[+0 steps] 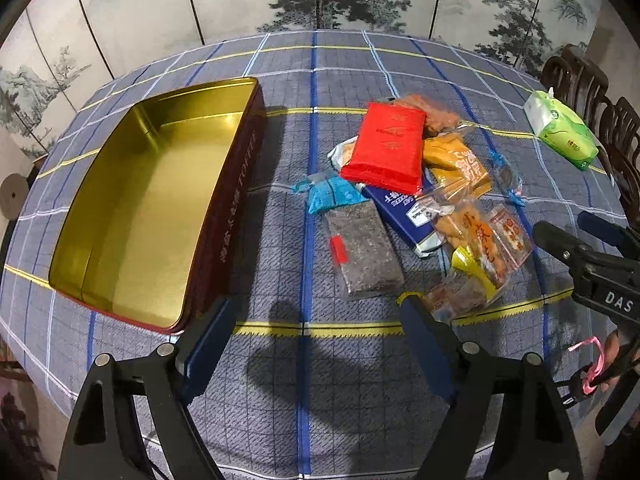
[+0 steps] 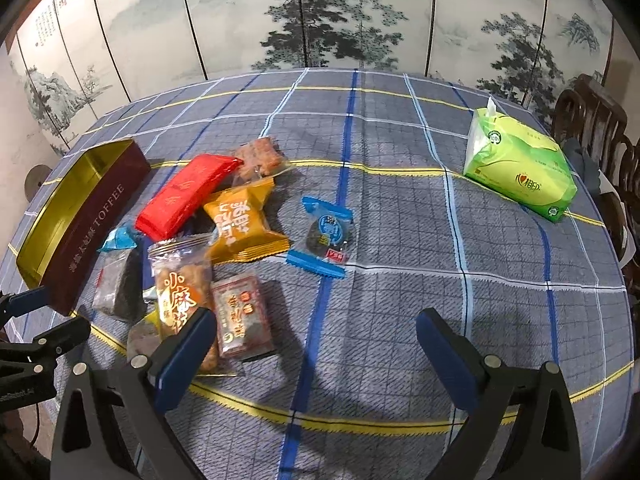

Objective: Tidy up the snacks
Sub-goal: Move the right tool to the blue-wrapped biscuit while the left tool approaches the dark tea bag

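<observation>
The toffee tin (image 1: pixel 132 200) lay open and bare inside on the checked tablecloth (image 1: pixel 360 72), so the sorting had barely started: by the look of it, the step in hand was choosing a first packet. Every snack sat outside the tin, in a loose heap just beside its long maroon wall. The red packet (image 1: pixel 386 146) topped the heap, overlapping a navy blue box (image 1: pixel 404 216). The grey-black bar (image 1: pixel 366 254) lay flat on the side of the heap nearest the tin, and the yellow packet (image 2: pixel 240 222) and the clear bag of fried twists (image 2: pixel 182 292) lay on the side away from it. One blue-ended sweet (image 2: pixel 324 236) lay alone, well apart from the tin, and a green tissue pack (image 2: pixel 520 168) stood farthest from it.

The left gripper (image 1: pixel 316 316) hung just off the tin's near corner, jaws spread wide with nothing between them. The right gripper (image 2: pixel 316 332) hovered over bare cloth beyond the heap, equally wide and empty, one finger (image 2: pixel 192 340) overlapping the twists bag in its own view.

The next move likely called for lowering one gripper onto an exposed packet, perhaps the bar, closing gently on the crinkly wrapper and carrying it over the tin's rim.
</observation>
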